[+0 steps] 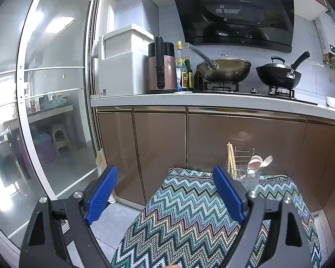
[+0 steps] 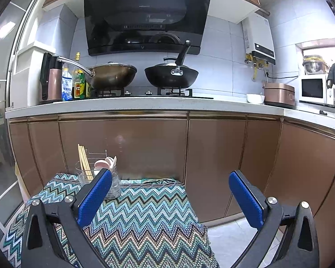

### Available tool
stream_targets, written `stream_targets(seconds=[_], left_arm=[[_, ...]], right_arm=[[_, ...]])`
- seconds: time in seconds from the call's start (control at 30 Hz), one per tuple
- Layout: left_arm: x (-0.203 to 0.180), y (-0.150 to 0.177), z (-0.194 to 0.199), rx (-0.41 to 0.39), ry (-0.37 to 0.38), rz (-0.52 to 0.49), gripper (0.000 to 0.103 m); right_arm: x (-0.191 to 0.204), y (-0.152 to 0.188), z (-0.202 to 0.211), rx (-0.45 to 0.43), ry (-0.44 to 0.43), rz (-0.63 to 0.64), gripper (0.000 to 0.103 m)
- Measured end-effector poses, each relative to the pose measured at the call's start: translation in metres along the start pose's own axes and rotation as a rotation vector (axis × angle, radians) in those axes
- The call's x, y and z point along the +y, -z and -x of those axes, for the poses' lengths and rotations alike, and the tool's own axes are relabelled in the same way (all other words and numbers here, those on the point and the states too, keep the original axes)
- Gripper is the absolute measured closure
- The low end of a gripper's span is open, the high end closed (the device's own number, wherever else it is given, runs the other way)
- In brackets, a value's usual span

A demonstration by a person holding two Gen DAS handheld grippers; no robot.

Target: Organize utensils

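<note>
Blue ribbed pads fill the bottom of both views: the left hand-held gripper (image 1: 165, 193) and the right hand-held gripper (image 2: 170, 197) are each spread wide and released, with nothing between their pads. Both hang over a low surface draped in a zigzag-patterned cloth (image 1: 189, 218) of teal, blue and tan. At the far end of that cloth stands a wire utensil holder (image 1: 243, 169), close against the brown cabinet doors (image 1: 160, 147) behind it. Pale wooden chopsticks (image 1: 230, 158) stand upright in its left part, while pink spoons (image 1: 255, 162) and a pale fork-like piece (image 1: 266, 160) lean out on its right. From the right wrist camera the same holder (image 2: 96, 169) sits at the cloth's far left corner, partly hidden behind the gripper's left pad, with the chopsticks (image 2: 84, 160) rising above it. Above the cabinets runs a white countertop (image 1: 212, 99) carrying a stove with a bronze-coloured wok (image 1: 223, 69) and a black wok (image 1: 278, 76), each with a lid inside it. Left of the woks are several bottles (image 1: 184, 73), a pink kettle (image 1: 162, 67) and a white box-shaped container (image 1: 120, 67). A black range hood (image 1: 234, 11) hangs over the stove. Farther right on the countertop are a white bowl (image 2: 255, 98), a rice cooker (image 2: 279, 93) and a microwave (image 2: 312, 89). A glass sliding door (image 1: 55, 89) closes the room on the left.
</note>
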State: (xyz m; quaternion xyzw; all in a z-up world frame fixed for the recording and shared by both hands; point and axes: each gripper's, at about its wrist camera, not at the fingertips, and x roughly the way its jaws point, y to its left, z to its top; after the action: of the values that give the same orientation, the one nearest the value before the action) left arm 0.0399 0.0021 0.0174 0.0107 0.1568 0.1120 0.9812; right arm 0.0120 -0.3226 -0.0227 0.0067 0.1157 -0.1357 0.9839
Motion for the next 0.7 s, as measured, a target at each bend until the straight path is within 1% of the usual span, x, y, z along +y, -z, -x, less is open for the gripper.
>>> stream_targets(seconds=[0.7], left_arm=[[-0.0017, -0.0002, -0.0002, 0.003, 0.007, -0.005, 0.016]], right_arm=[[-0.0013, 0.0003, 0.0016, -0.003, 0.002, 0.001, 0.000]])
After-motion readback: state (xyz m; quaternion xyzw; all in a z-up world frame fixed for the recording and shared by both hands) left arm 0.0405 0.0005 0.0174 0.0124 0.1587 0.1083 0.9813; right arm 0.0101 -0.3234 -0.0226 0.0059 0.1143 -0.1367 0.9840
